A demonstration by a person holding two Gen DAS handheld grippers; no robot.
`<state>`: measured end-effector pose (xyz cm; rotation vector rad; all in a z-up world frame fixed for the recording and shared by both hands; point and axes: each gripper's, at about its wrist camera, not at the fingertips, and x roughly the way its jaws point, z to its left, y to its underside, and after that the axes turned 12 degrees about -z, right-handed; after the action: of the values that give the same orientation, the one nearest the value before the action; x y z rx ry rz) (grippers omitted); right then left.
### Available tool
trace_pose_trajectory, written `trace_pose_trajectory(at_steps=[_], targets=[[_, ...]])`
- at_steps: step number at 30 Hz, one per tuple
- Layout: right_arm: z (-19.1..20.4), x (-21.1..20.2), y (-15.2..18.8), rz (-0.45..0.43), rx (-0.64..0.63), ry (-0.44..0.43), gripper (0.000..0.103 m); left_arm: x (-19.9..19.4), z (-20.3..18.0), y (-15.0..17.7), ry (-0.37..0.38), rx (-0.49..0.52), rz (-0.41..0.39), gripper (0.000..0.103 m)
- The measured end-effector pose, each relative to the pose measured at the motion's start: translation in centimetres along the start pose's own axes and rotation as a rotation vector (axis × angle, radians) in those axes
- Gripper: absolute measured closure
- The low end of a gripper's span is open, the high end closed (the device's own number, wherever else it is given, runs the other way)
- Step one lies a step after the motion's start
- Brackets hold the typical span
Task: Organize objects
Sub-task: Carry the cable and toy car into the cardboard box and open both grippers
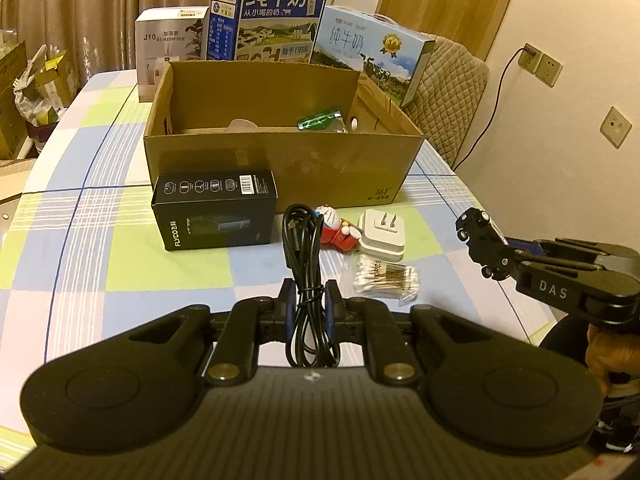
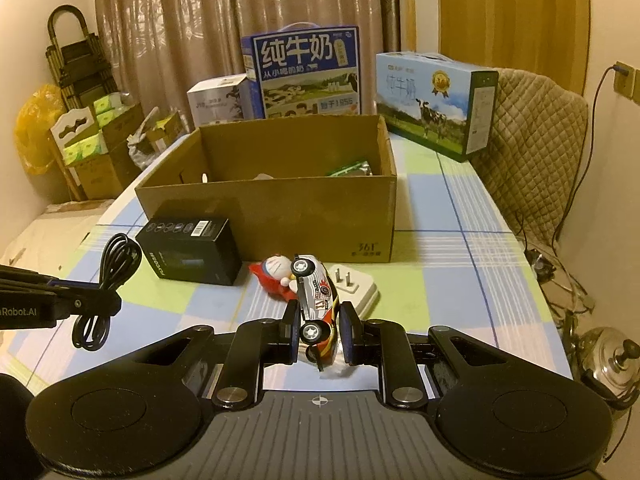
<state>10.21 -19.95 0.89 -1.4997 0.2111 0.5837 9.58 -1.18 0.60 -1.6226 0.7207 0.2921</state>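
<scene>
Left tool (image 1: 311, 300) is clenched on a coiled black cable (image 1: 305, 264), held at the tie round its middle, clear of the counter (image 1: 100, 240). The cable looks light and limp; its loops droop, so the tied waist is the sound hold. Right tool (image 2: 318, 326) is clamped across the body of a toy car (image 2: 316, 304), which looks light, rigid and smooth-sided, likely to pivot. The cardboard box (image 1: 280, 160) sits at twelve o'clock of both tools, open-topped.
</scene>
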Motion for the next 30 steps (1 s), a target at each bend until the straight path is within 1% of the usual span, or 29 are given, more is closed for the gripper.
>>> trace_pose_trajectory(at_steps=[6,9,11,14,18,22,25,30], targets=[[-0.1,0.4,0.2,0.012,0.005,-0.003,0.086,0.2,0.4,0.0,-0.001,-0.006,0.003,0.092],[-0.3,0.7,0.1,0.019,0.022,-0.019,0.086,0.3,0.4,-0.3,-0.001,0.001,0.002,0.092],[-0.5,1.1,-0.3,0.018,0.041,-0.039,0.086,0.5,0.6,-0.8,0.002,-0.002,-0.003,0.092],[-0.8,2.0,-1.8,0.000,0.035,-0.046,0.086,0.9,0.8,-1.8,0.005,-0.004,-0.014,0.092],[-0.9,3.5,-5.0,-0.055,0.017,-0.062,0.086,1.7,1.3,-3.9,-0.003,0.007,-0.041,0.092],[-0.8,5.7,-8.4,-0.098,0.006,-0.085,0.086,3.0,2.2,-6.8,-0.003,-0.001,-0.074,0.092],[-0.7,8.1,-10.2,-0.118,0.006,-0.089,0.086,4.5,3.1,-9.1,-0.004,-0.004,-0.093,0.092],[-0.8,12.3,-11.9,-0.132,0.001,-0.081,0.086,7.3,4.5,-12.1,-0.020,-0.003,-0.113,0.092]])
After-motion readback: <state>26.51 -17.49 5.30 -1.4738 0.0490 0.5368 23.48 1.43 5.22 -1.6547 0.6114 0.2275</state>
